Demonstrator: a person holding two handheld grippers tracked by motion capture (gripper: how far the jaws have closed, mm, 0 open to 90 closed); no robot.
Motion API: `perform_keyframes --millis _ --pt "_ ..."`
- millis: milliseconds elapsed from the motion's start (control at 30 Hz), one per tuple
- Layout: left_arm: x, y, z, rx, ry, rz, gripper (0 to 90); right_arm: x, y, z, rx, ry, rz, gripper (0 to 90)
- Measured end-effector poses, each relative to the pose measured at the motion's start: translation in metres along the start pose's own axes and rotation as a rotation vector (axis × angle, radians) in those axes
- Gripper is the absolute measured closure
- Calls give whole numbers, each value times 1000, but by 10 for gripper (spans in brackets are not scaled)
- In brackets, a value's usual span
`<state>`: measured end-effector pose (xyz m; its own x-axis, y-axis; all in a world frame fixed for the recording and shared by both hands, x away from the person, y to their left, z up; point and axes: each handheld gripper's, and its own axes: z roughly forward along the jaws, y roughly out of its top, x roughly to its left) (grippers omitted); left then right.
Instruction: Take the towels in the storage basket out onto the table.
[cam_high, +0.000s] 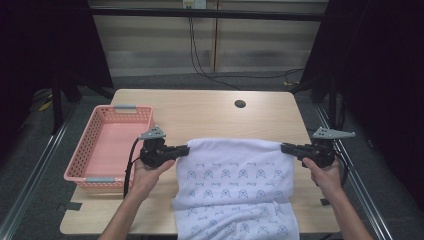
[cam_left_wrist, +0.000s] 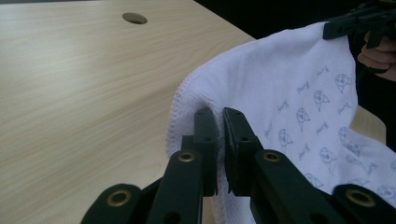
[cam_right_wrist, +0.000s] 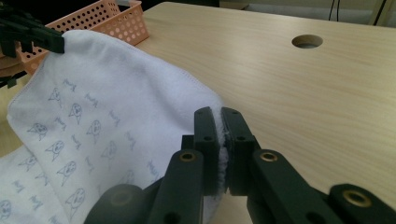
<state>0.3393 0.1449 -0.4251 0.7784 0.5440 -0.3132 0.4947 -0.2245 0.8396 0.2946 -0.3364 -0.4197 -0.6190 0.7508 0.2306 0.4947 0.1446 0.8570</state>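
A white towel printed with small blue animal faces hangs stretched between my two grippers above the wooden table, its lower part lying on the table's near edge. My left gripper is shut on the towel's upper left corner; in the left gripper view the jaws pinch the towel's hem at my left gripper. My right gripper is shut on the upper right corner, and the right gripper view has the towel clamped in my right gripper.
A pink plastic basket stands empty at the table's left side, close to my left hand; its corner is the basket in the right gripper view. A round cable hole lies at the table's far middle. Black cables run over the floor beyond.
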Motion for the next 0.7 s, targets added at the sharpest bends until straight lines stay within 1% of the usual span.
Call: perform_keyframes --millis 33,100,133,167,200,233,267,300,333,400,433,467,500,533,567,600,633,700 --pt "1 2 0 -5 2 2 847 -1 4 0 -4 2 -3 865" --pt "2 7 0 -5 12 9 847 -1 6 1 -9 0 -5 865" --pt "4 9 0 -15 11 1 847 -2 8 0 -12 -2 -8 865" --pt "5 11 0 -23 13 -1 846 -4 13 0 -23 -4 -3 865" --pt "7 13 -1 -30 11 2 846 -4 13 0 -23 -4 -3 865" --pt "9 16 -1 -26 19 2 846 -6 18 -1 -31 -3 -6 865" --pt "11 19 -1 -21 35 8 846 -6 18 -1 -31 -3 -6 865" --pt "12 21 0 -25 40 6 846 -7 23 0 -39 -6 -9 865" --pt "13 23 -1 -31 44 6 846 -7 23 0 -39 -6 -9 865" --pt "16 30 -1 -27 55 16 846 -9 29 1 -46 -8 -15 864" --pt "17 33 -1 -32 66 20 846 -12 35 3 -47 -16 -20 864" --pt "19 37 -1 -35 68 19 846 -12 35 3 -47 -16 -20 864" --pt "21 45 -2 -42 79 26 846 -15 42 6 -50 -25 -24 864" --pt "21 45 -2 -42 79 26 846 -15 42 6 -50 -25 -24 864" --pt "24 52 -2 -45 96 39 846 -19 49 8 -60 -29 -29 863" --pt "24 52 -2 -45 96 39 846 -19 49 8 -60 -29 -29 863" --pt "26 54 -1 -48 98 39 846 -23 57 9 -65 -37 -37 863" --pt "30 61 1 -42 111 45 846 -27 65 12 -61 -46 -38 863"
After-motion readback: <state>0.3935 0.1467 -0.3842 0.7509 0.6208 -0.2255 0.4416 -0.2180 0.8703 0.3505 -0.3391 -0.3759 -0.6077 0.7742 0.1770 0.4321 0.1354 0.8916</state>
